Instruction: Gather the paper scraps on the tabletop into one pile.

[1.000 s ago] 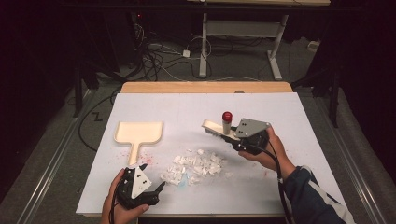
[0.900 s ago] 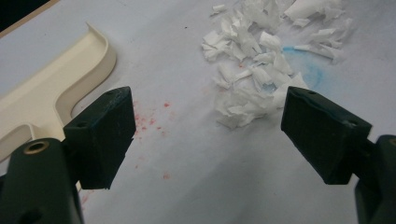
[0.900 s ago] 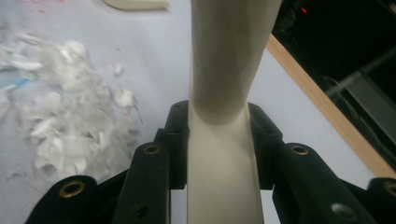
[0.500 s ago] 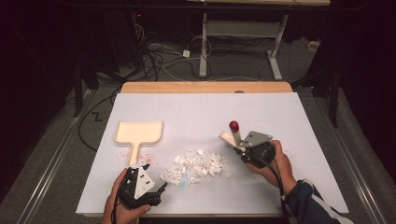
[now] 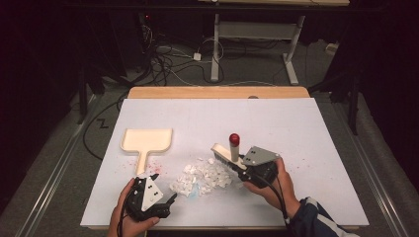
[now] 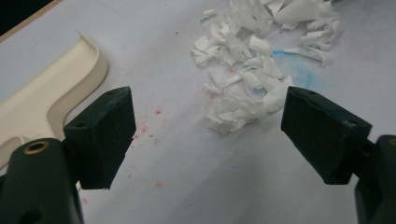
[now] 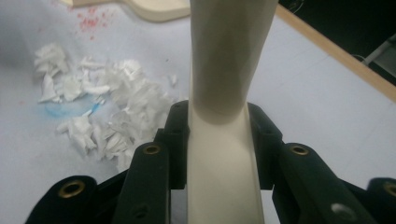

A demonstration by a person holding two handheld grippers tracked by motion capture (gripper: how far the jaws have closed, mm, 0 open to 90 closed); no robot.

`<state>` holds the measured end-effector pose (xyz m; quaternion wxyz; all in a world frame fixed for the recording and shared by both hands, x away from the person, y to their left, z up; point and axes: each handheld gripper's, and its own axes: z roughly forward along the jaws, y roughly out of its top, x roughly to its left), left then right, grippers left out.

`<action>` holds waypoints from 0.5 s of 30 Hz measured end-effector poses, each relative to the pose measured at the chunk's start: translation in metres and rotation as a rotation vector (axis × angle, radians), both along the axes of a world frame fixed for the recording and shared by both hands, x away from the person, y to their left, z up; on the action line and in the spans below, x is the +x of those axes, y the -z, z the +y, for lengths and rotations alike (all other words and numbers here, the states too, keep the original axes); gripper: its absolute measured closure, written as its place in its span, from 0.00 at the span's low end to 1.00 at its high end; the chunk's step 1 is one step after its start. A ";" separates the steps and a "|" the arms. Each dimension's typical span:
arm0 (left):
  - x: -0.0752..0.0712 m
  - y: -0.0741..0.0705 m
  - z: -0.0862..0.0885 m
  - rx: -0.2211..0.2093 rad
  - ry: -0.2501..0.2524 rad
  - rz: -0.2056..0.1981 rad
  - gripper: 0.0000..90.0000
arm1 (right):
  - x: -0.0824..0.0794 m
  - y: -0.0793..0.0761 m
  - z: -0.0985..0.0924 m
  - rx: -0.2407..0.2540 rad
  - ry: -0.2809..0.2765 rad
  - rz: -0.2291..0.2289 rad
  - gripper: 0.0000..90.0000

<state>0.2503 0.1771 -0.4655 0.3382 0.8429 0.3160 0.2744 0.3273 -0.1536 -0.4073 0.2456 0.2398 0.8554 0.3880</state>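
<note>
A cream brush [image 5: 226, 153] with a red knob [image 5: 234, 138] has its head at the right edge of a pile of white paper scraps [image 5: 201, 177]. My right gripper [image 5: 244, 167] is shut on the brush's handle [image 7: 224, 93], which rises between the jaws in the right gripper view. A cream dustpan [image 5: 147, 140] lies flat to the left of the pile, handle toward the person. My left gripper [image 5: 170, 200] rests near the table's front edge, below the dustpan's handle. Its jaws stand open with nothing between them [image 6: 205, 126], and they face the scraps [image 6: 247, 79].
The white table top [image 5: 296, 128] has a wooden strip [image 5: 217, 92] along its far edge. Red specks [image 6: 149, 126] and a blue smear [image 6: 289, 60] mark the surface by the pile. Cables and a desk frame stand on the dark floor beyond.
My right gripper has carried the brush down and toward the person, bringing the brush head to the right side of the scrap pile. The left gripper has stayed put.
</note>
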 end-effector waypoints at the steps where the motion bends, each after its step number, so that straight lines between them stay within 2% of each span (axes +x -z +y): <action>1: 0.000 0.000 0.000 -0.001 0.000 -0.002 0.19 | 0.000 -0.003 -0.005 0.011 0.004 -0.007 0.76; 2: 0.000 0.000 0.000 0.001 -0.002 -0.004 0.19 | 0.000 -0.011 -0.015 0.035 0.010 -0.015 0.76; 5: -0.001 -0.001 0.001 -0.001 -0.011 -0.009 0.19 | -0.001 -0.019 -0.025 0.061 0.003 -0.009 0.76; 8: -0.001 -0.001 0.002 -0.002 -0.013 -0.009 0.19 | -0.004 -0.027 -0.040 0.036 0.009 -0.004 0.75; 9: -0.001 -0.001 0.002 -0.004 -0.013 -0.008 0.19 | -0.008 -0.029 -0.053 0.015 0.004 0.012 0.76; 10: -0.001 0.000 0.003 0.000 -0.012 -0.008 0.19 | -0.008 -0.029 -0.053 0.015 0.004 0.012 0.76; 11: -0.001 0.000 0.003 0.002 -0.011 -0.007 0.19 | -0.012 -0.030 -0.067 0.006 -0.009 0.050 0.76; 14: -0.001 0.000 0.002 0.008 -0.010 -0.004 0.19 | -0.017 -0.030 -0.081 -0.001 -0.016 0.075 0.76; 15: -0.001 0.000 0.002 0.008 -0.011 -0.004 0.19 | -0.024 -0.029 -0.093 -0.002 -0.035 0.111 0.76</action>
